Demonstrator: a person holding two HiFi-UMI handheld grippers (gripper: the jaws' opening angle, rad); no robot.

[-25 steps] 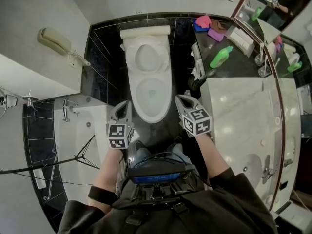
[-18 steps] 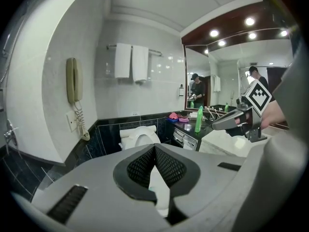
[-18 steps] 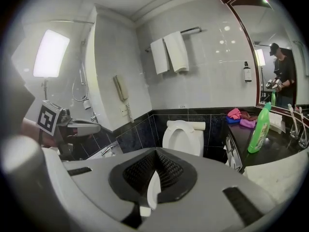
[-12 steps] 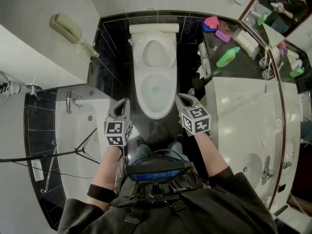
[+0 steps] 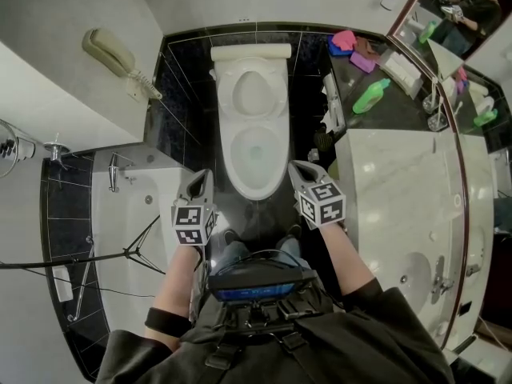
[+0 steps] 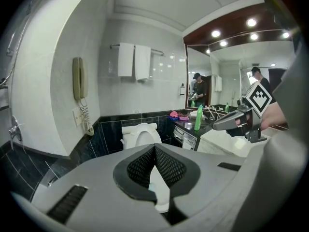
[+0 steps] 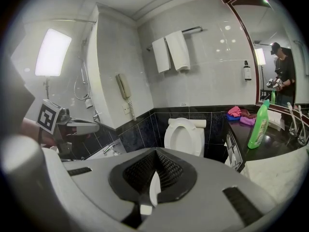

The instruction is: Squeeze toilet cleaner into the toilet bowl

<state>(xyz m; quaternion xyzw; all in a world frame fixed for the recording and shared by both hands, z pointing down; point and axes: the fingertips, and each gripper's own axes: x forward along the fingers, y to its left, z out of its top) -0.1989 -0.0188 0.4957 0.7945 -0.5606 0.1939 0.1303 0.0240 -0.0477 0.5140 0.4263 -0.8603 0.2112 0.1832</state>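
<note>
Left gripper, right gripper: jaws closed, empty | green cleaner bottle: upright on table, well apart | toilet bowl: lid up; stage: before squeezing or bottle returned.

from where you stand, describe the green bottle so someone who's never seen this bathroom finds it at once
Find the white toilet; to its right a dark countertop runs below the mirror. The green bottle stands upright on it, nearer than the pink and purple cloths in the corner. It is the only tall, bright green thing on that dark surface.
</note>
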